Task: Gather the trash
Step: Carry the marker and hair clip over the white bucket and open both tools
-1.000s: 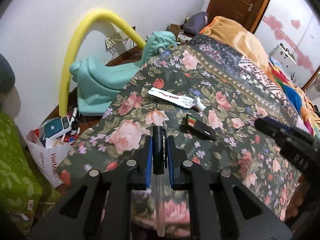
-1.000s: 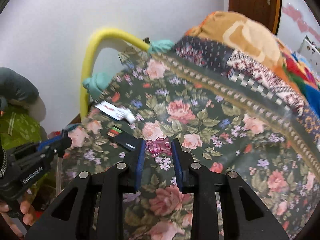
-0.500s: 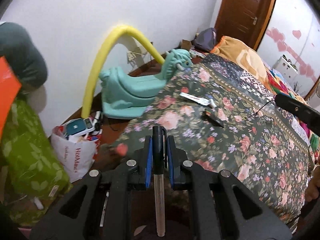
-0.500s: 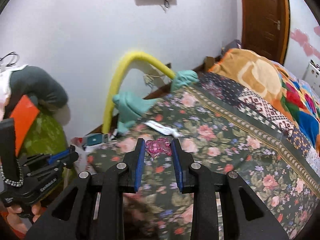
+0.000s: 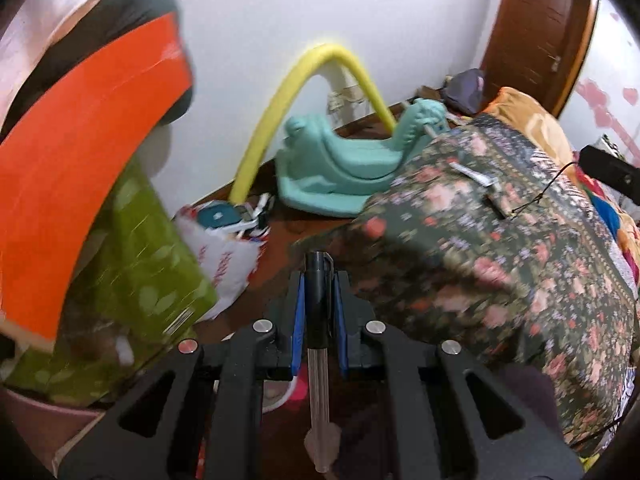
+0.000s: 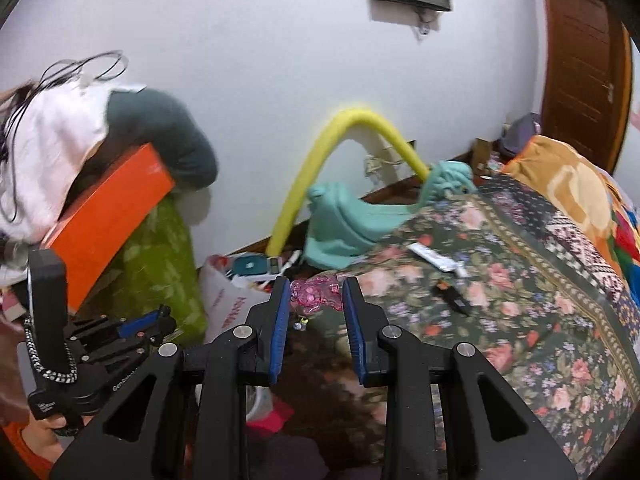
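Observation:
My left gripper (image 5: 319, 280) is shut on a pen (image 5: 318, 300) with a black cap and a clear barrel that runs back between the fingers. It hangs over the dark floor beside the bed's corner. My right gripper (image 6: 313, 290) is shut on a crumpled pink plastic wrapper (image 6: 314, 295), held above the bed's edge. The left gripper (image 6: 156, 318) also shows low at the left of the right wrist view. On the floral bedspread (image 6: 500, 320) lie a white tube (image 6: 436, 258) and a small black object (image 6: 454, 300).
A white plastic bag (image 5: 224, 256) stuffed with items stands on the floor by the wall. Beside it are a green patterned bag (image 5: 136, 264) topped by an orange box (image 5: 80, 152), a yellow foam tube (image 5: 276, 124) and a teal rocking toy (image 5: 344, 168).
Both grippers have pulled back from over the bed and swung left toward the floor and the white bag. The pen and the pink wrapper stay gripped.

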Demonstrator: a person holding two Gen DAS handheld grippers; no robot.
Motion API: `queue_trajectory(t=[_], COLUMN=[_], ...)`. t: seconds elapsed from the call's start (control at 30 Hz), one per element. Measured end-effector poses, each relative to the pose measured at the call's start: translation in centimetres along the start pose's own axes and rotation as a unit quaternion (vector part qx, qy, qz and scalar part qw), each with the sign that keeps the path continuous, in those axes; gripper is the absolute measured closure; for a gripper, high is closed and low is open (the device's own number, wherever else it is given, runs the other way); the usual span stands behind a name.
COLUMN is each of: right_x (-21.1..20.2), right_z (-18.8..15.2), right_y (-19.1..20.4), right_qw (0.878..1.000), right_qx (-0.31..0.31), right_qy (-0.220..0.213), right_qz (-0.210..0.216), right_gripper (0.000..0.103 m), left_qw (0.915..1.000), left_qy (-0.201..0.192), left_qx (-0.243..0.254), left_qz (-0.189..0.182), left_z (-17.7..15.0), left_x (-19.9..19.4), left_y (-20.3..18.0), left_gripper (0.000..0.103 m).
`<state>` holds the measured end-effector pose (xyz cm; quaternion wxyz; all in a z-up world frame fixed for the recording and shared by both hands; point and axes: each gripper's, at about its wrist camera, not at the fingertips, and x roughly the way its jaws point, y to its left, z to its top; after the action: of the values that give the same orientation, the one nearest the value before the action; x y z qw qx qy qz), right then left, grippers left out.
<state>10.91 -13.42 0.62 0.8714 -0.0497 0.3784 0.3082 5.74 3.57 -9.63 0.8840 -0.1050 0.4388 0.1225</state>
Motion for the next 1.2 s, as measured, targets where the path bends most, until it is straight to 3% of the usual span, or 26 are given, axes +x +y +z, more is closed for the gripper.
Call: queue_trajectory(t=[0.33, 0.63, 0.93, 1.2], right_x=[3.0, 8.2, 14.6, 18.8], right_z=[-1.8, -4.2, -6.8, -7.8], right_y=[7.0, 12.0, 15.6, 17.3], right_qw=[0.997, 0.986, 0.966, 0.947], right_qx=[-0.036, -0.066, -0.068, -0.07], right_qy=[0.038, 0.109, 0.203, 0.267], right_qz=[0.061, 0.105, 0.147, 0.163], right_gripper=[0.079, 0.078, 0.078, 0.077], left_qw=[0.9976, 0.9929, 0.9859, 0.9799], left_qy=[0.042, 0.082, 0.125, 0.149], left_qx=[-0.036, -0.067, -0.099, -0.125], left_qz=[0.042, 0.055, 0.05, 0.044], left_z=[-5.1, -8.0, -10.6, -11.1], left_x=[1.4, 4.2, 7.5, 10.1], left_y=[6.2, 9.6, 12.3, 14.3], left_gripper=[0.09, 0.09, 0.09, 0.09])
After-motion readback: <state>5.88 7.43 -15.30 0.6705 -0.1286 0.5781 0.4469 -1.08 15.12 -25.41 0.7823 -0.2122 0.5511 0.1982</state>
